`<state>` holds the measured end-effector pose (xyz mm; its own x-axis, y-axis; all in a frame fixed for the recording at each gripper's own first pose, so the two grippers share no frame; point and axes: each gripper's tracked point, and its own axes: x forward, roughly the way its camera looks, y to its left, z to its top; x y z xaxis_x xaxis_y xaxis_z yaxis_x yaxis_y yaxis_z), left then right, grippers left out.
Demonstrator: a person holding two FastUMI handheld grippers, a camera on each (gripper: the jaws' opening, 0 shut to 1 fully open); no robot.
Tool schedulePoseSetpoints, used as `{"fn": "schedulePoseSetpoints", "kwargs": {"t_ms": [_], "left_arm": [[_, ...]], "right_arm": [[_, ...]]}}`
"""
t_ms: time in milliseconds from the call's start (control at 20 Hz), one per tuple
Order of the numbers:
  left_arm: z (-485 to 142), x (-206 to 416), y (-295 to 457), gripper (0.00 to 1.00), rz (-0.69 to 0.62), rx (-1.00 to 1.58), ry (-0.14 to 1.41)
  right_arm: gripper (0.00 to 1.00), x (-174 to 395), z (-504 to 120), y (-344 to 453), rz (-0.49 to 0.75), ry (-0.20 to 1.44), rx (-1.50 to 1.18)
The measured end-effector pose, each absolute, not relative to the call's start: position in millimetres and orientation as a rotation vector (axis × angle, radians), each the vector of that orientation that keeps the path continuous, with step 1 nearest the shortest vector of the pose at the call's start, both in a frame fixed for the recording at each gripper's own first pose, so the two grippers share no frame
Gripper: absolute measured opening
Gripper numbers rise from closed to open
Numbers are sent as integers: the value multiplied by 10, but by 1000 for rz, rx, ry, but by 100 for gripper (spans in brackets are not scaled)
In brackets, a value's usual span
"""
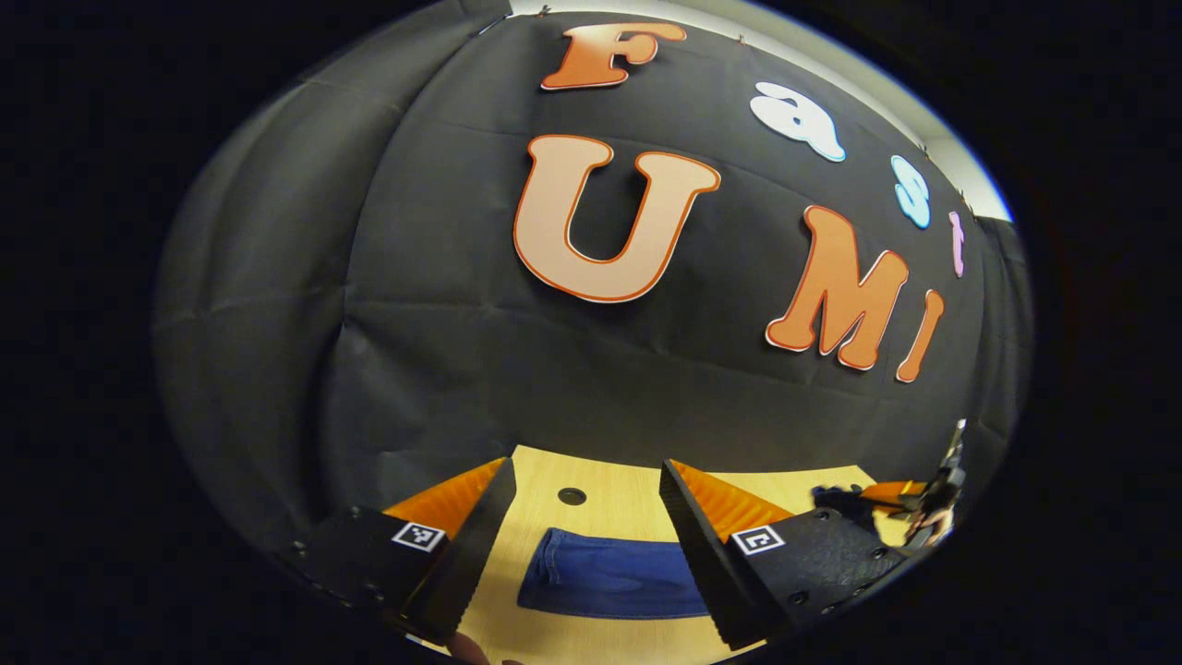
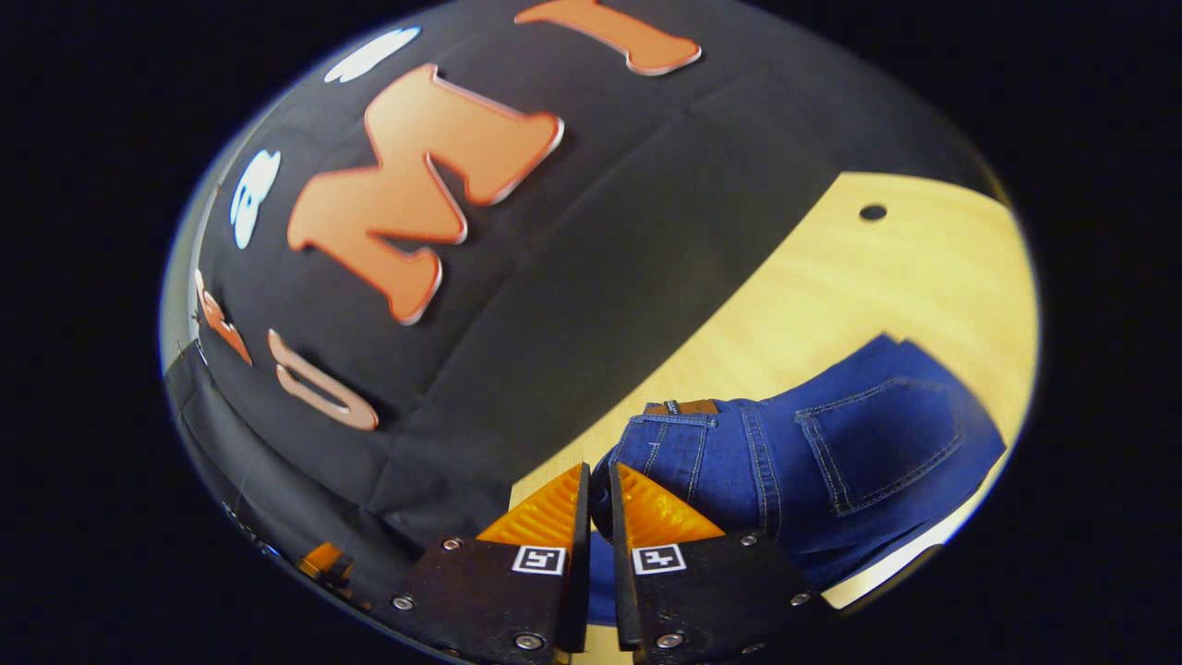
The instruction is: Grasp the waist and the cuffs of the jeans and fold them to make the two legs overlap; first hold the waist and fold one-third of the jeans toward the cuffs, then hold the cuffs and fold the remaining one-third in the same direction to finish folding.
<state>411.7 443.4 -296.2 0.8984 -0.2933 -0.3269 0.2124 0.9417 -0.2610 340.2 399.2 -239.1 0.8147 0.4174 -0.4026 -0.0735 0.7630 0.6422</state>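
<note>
Right gripper [image 2: 598, 499] pinching blue denim jeans [image 2: 831, 453] waist at 6 o'clock; left gripper [image 1: 582, 545] spread, empty; thin pinch, likely slipping mid-fold.

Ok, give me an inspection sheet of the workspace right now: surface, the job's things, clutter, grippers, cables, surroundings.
Surface: light wooden table with a small round hole in it.
Job's things: blue jeans lie on the table; waistband, belt loops and a back pocket face up in the right gripper view; a folded blue part shows in the left gripper view.
Clutter: nothing seen.
Grippers: left gripper open, hanging above the jeans, holding nothing. Right gripper nearly closed, fingers pinching the denim near the waist.
Cables: nothing seen.
Surroundings: black cloth wall behind the table.
</note>
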Motion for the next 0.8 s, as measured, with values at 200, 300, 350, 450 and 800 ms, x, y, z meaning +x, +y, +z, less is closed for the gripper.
{"fn": "schedulePoseSetpoints", "kwargs": {"t_ms": [200, 300, 350, 450, 800], "left_arm": [[-3071, 4098, 4544, 97, -259, -241, 367], [-3176, 4063, 4606, 96, -234, -278, 389], [-3219, 4047, 4622, 96, -228, -295, 399], [-3276, 4025, 4668, 96, -219, -314, 410], [-3861, 3900, 4669, 97, -193, -705, 612]], "right_arm": [[13, 3225, -3270, 4488, 269, 747, 521], [13, 3267, -3207, 4532, 247, 781, 475], [13, 3270, -3117, 4469, 242, 788, 468], [34, 3264, -2960, 4491, 263, 831, 503], [97, 3058, -2014, 3661, 283, 707, 374]]}}
